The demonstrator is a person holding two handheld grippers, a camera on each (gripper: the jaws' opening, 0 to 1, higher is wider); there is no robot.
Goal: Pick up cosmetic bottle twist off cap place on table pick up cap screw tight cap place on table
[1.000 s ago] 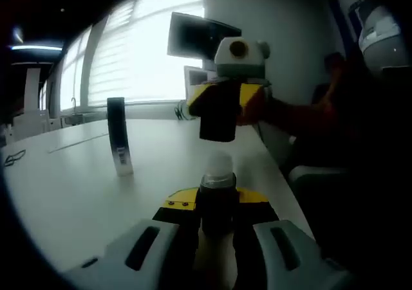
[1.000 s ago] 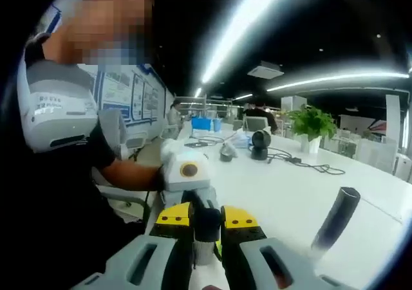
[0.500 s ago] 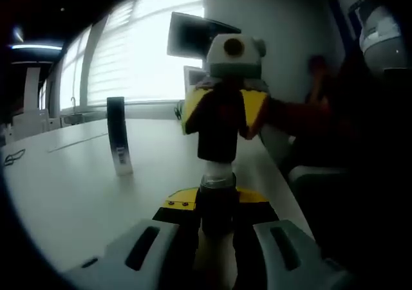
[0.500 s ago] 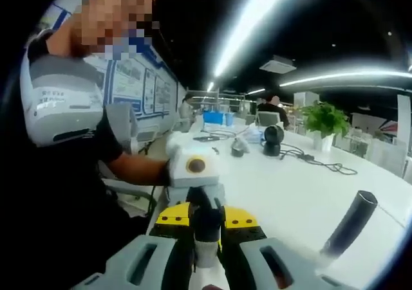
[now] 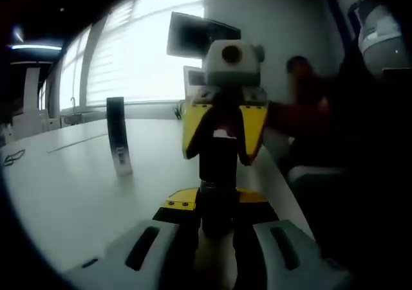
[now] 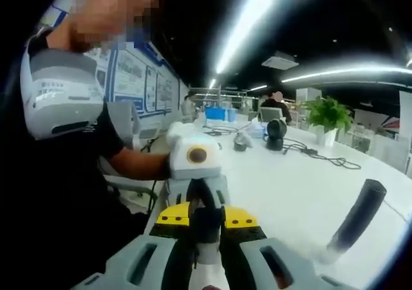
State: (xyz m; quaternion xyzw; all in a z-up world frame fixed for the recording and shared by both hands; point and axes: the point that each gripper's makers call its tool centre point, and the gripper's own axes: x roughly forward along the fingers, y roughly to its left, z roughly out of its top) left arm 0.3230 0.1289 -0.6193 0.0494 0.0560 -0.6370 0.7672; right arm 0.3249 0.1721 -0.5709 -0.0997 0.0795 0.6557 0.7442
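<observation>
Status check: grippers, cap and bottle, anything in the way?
Left gripper shut on bottle. Right gripper shut on cap, cap seated over bottle neck. Second dark bottle stands apart on table, nothing blocking.

I am looking for words and I am not finding any that I can read. The dark tube (image 5: 118, 135) standing on the table (image 5: 71, 187) is showing some pale marks low down, but they are too blurry for me. My sleeve (image 6: 61, 100) is carrying small grey print that is too tiny to make out. The posters (image 6: 138, 84) on the far wall are only looking like blue and white smudges.
</observation>
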